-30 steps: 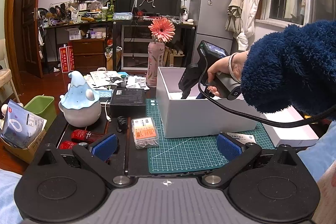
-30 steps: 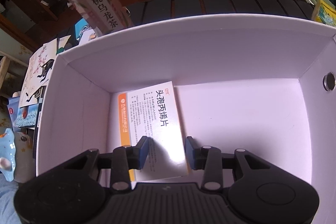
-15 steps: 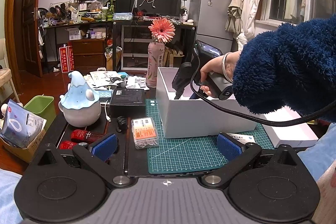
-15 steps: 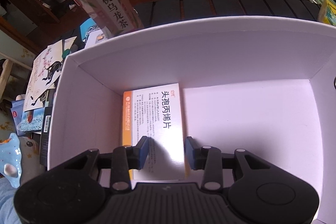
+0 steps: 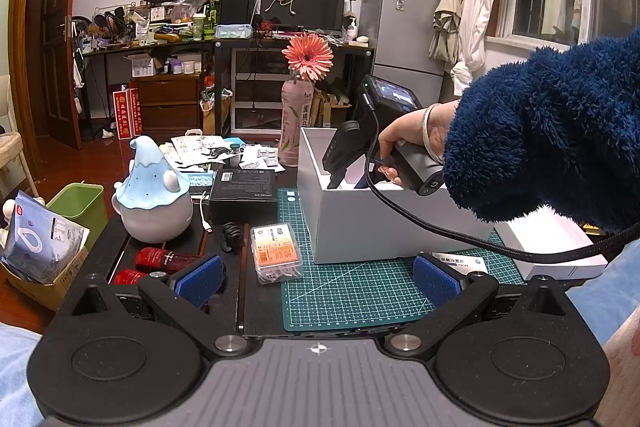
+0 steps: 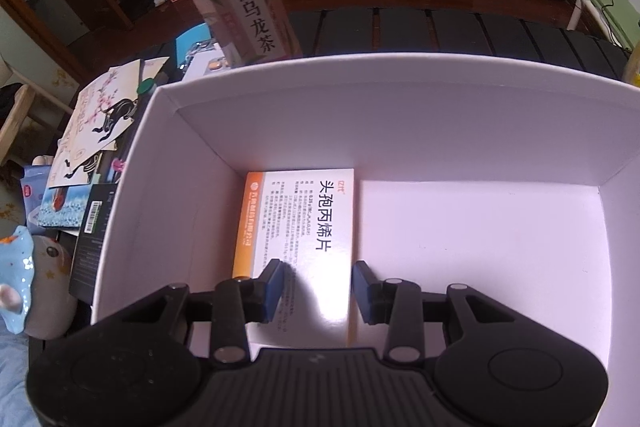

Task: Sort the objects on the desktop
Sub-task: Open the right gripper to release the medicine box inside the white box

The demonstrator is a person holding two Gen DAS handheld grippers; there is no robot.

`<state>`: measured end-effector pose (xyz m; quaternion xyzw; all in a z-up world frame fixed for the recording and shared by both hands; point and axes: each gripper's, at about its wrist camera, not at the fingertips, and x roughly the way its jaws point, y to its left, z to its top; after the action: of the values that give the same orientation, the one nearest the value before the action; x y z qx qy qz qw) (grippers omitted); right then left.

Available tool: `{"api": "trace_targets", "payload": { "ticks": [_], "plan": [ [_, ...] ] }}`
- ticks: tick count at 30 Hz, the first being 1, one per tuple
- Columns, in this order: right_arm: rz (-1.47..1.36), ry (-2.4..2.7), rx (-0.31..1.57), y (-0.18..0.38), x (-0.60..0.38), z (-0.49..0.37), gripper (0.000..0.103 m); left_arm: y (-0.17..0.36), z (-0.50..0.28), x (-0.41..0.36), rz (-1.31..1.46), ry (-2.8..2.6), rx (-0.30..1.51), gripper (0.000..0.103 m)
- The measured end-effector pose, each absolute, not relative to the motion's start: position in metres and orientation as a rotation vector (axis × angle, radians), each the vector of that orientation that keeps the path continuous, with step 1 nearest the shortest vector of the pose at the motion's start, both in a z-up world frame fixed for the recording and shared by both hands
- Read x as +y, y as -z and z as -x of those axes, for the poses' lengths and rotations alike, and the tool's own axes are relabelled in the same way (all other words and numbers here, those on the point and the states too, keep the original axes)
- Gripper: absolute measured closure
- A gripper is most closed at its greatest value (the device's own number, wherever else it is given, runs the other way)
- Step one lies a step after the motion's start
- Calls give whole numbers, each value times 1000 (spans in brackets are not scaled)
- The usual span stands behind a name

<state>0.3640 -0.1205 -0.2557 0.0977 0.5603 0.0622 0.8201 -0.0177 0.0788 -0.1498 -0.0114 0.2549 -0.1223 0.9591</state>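
My right gripper (image 6: 318, 285) points down into the white box (image 6: 400, 87) and stands open. Under it a white and orange medicine carton (image 6: 304, 223) lies flat on the box floor against the left wall; the pads do not press on it. In the left wrist view a hand in a fluffy blue sleeve (image 5: 552, 131) holds the right gripper (image 5: 346, 183), fingertips dipped inside the white box (image 5: 384, 223). My left gripper (image 5: 318, 281) hovers open over the green cutting mat (image 5: 352, 291), with nothing between its fingers.
Left of the box lie a clear case with an orange label (image 5: 276, 247), a black clip (image 5: 232, 237), a black carton (image 5: 244, 189), red tubes (image 5: 164, 259) and a blue-capped ceramic pot (image 5: 152, 203). A pink bottle with a flower (image 5: 291, 139) stands behind. The box lid (image 5: 552, 243) lies right.
The right gripper has shifted a little left along the box and rolled slightly, so the carton now looks straight in its view. Its jaws kept the same gap. The left gripper stayed still.
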Motion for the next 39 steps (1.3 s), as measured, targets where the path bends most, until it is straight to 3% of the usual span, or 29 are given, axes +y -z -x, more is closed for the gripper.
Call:
{"api": "trace_targets", "payload": {
  "ticks": [17, 20, 30, 34, 39],
  "plan": [
    [-219, -134, 1191, 256, -114, -366, 64, 150, 16, 80, 26, 248, 520, 0],
    [-279, -140, 1195, 258, -117, -366, 56, 150, 16, 80, 25, 248, 520, 0],
    [-261, -140, 1193, 254, -115, -366, 56, 152, 16, 79, 21, 248, 524, 0],
    [-295, -142, 1184, 251, -123, -366, 47, 153, 16, 79, 18, 248, 526, 0],
    [-293, -136, 1168, 244, -132, -361, 47, 153, 16, 79, 15, 245, 525, 0]
  ]
}}
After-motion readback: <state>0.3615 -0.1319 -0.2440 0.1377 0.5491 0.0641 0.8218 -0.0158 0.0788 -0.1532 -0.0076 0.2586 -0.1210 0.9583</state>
